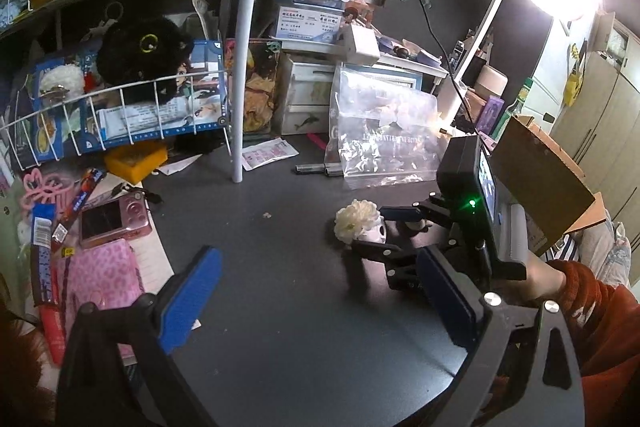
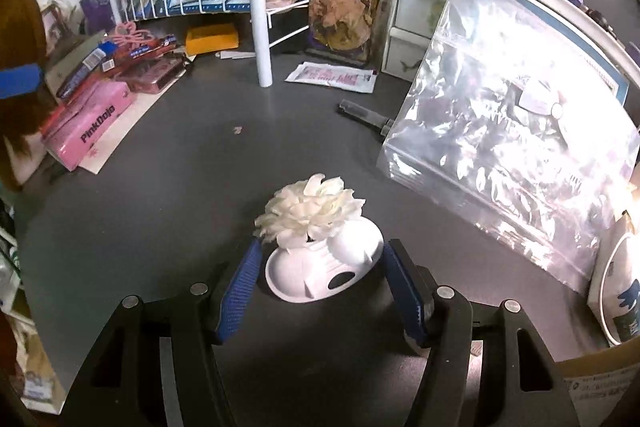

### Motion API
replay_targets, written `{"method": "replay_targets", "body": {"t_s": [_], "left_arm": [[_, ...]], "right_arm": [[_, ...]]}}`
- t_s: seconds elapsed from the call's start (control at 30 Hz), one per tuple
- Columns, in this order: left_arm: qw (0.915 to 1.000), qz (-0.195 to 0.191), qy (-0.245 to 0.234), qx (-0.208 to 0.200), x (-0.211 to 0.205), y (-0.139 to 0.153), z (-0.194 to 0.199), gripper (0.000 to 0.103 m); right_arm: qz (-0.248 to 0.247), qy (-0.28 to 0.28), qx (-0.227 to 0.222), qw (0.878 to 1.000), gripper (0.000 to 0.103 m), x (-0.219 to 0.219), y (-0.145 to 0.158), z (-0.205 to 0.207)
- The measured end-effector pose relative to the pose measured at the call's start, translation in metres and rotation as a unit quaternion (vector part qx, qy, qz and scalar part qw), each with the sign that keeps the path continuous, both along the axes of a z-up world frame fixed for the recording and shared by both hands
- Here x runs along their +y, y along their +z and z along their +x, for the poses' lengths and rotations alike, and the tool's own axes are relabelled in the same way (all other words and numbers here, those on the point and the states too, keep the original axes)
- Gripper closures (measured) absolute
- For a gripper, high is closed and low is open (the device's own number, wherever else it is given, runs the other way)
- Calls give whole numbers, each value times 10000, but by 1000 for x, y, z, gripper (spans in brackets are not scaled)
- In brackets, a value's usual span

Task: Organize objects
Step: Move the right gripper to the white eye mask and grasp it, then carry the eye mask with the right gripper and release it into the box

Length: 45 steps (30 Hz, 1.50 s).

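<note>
Sitting between spread right gripper (image 2: 320, 291) jaws: flower ornament (image 2: 320, 251).

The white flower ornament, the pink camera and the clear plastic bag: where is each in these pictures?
white flower ornament (image 2: 312, 211): right wrist view, on the petals.
pink camera (image 1: 114, 221): left wrist view, on its screen.
clear plastic bag (image 2: 508, 131): right wrist view, on its crinkled front face.

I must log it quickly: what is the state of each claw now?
Left claw: open, holding nothing.
Right claw: open around the white flower ornament, not clamped.
</note>
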<state>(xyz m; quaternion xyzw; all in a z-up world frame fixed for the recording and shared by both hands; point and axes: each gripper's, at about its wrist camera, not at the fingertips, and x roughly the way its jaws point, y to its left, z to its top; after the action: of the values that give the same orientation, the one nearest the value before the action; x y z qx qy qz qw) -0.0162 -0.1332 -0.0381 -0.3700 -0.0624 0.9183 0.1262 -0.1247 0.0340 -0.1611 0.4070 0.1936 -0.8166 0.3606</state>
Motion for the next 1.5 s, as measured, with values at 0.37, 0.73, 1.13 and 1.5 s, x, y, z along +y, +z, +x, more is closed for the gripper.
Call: {"method": "replay_targets", "body": {"t_s": [0.37, 0.73, 1.13, 1.5], "left_arm": [[9999, 57, -127, 101, 6, 4, 10, 6], [9999, -4, -126, 77, 9, 5, 12, 6], [9971, 391, -647, -43, 33, 7, 6, 14], [9799, 770, -1812, 331, 109, 62, 3, 64]], "right_arm": [[62, 479, -35, 9988, 75, 18, 6, 34], [-26, 210, -28, 9998, 76, 8, 5, 26], [-571, 519, 223, 9968, 76, 29, 57, 66], [-1002, 1006, 1294, 9814, 76, 83, 147, 138]]}}
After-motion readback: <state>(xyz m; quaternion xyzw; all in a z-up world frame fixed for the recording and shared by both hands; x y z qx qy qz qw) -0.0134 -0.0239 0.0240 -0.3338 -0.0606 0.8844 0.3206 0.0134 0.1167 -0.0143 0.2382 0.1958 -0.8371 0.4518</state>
